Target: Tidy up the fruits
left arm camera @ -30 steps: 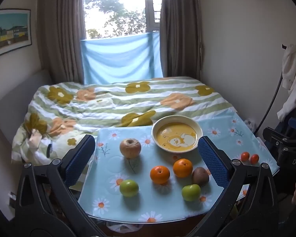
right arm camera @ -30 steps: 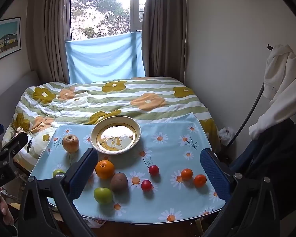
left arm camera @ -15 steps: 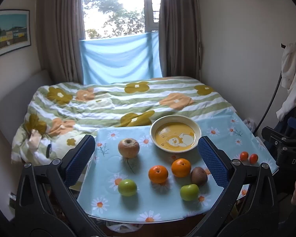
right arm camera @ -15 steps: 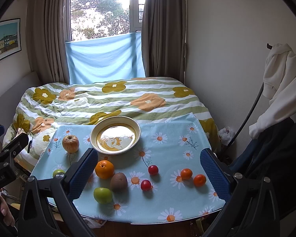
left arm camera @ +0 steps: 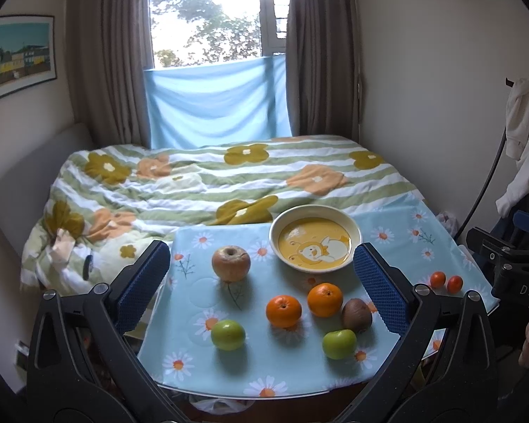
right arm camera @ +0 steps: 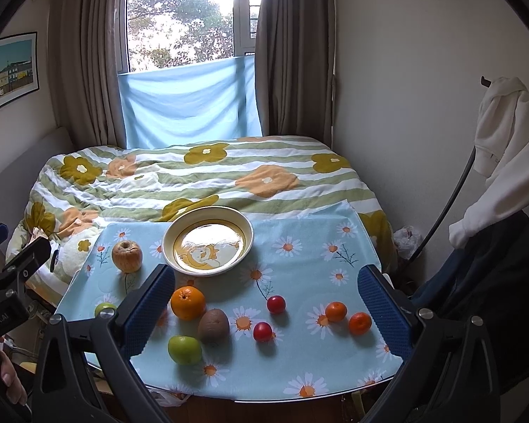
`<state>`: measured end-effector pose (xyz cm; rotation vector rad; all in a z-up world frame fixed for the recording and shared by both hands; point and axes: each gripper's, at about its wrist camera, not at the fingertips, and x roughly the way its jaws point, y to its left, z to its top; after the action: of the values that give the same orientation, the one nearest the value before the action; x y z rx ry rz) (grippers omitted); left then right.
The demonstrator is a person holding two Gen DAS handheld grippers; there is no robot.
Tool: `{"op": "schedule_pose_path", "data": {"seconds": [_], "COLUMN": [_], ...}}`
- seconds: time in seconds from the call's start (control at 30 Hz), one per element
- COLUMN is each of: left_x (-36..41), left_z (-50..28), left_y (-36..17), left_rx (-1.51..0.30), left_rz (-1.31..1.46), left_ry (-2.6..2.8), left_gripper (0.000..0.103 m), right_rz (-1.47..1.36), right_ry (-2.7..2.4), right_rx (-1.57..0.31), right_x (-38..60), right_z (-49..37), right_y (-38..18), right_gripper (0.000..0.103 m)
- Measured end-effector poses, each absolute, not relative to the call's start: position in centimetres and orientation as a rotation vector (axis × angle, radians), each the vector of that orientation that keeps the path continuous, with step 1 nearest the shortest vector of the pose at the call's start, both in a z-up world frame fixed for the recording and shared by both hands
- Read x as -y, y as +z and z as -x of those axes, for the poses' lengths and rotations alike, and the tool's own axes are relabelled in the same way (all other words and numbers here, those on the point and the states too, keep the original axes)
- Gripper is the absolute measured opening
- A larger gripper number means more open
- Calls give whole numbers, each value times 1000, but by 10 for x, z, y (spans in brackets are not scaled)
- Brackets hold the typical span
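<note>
Right gripper (right arm camera: 264, 303) hides 2nd orange (left arm camera: 284, 311)

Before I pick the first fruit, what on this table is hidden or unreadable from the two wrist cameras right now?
- Right wrist view: the second orange is hidden behind the left finger of the right gripper; the far-left green fruit is half covered by it.
- Left wrist view: both red fruits are hidden behind the right finger of the left gripper.
- Both views: the table's near edge is partly blocked by the gripper frames.
</note>
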<state>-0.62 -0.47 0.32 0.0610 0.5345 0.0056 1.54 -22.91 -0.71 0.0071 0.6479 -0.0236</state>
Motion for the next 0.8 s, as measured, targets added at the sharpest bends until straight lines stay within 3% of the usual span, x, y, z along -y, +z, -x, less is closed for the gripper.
{"op": "schedule_pose_path", "data": {"seconds": [0.8], "left_x": [5], "left_z": [5], "left_y": [3], "left_rx": [-534], "left_rz": [-59], "left_ry": [8], "left_gripper": [103], "right_rz": [-9], "right_ry": [-22], "right_rx": [-651], "right_x": [222], "right_z": [-13], "right_y": [-4], "right_gripper": [103]}}
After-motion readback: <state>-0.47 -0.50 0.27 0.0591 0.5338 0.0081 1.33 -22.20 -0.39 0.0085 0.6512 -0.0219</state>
